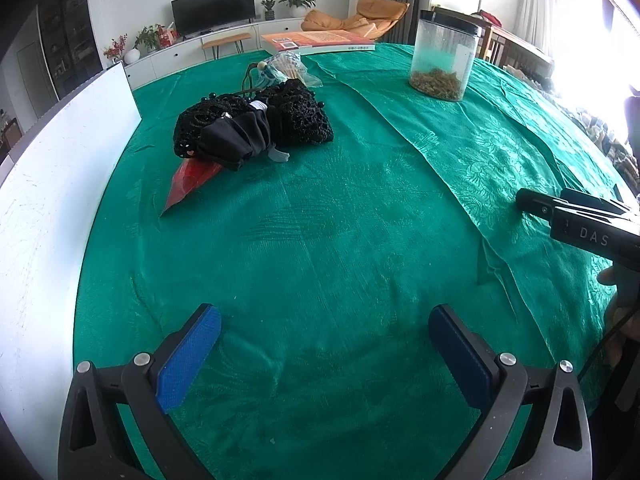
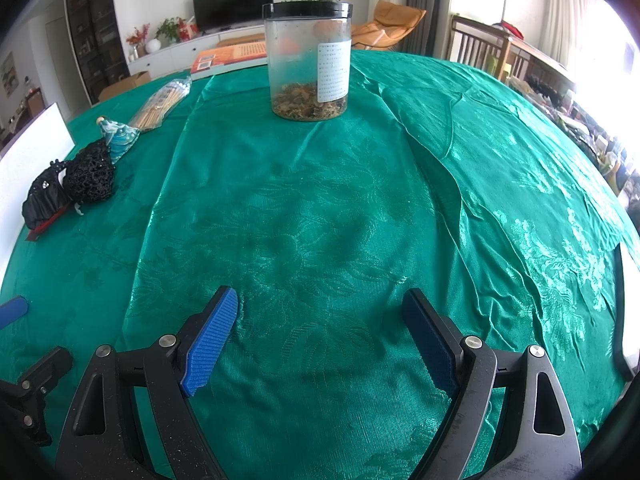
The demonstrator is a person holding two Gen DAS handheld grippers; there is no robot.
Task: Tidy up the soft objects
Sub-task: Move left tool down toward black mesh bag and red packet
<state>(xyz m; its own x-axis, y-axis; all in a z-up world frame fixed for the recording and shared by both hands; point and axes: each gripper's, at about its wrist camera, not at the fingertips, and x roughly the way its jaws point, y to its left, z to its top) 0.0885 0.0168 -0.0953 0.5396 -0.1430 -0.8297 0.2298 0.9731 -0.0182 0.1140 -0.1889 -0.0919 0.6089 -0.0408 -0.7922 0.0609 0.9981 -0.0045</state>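
Upper left of the left wrist frame: your soft pile, a black crocheted mesh pouch point(image 1: 256, 120) with a black gathered fabric piece point(image 1: 236, 140) on it and a red pointed cloth point(image 1: 188, 184) poking out beneath, heaped together on the green damask-covered surface point(image 1: 320, 240), probably awaiting sorting. Your left gripper point(image 1: 324, 356) hovers short of it, fingers spread, holding nothing. Centre of the right wrist frame: clear plastic jar with black lid point(image 2: 308, 64), label text unreadable. Your right gripper point(image 2: 320, 340) is likewise released and empty; its body reads "DAS" at the left view's right edge.

One jar point(image 2: 307, 65), one book point(image 1: 316, 41), two black mesh pouches point(image 1: 256, 122).
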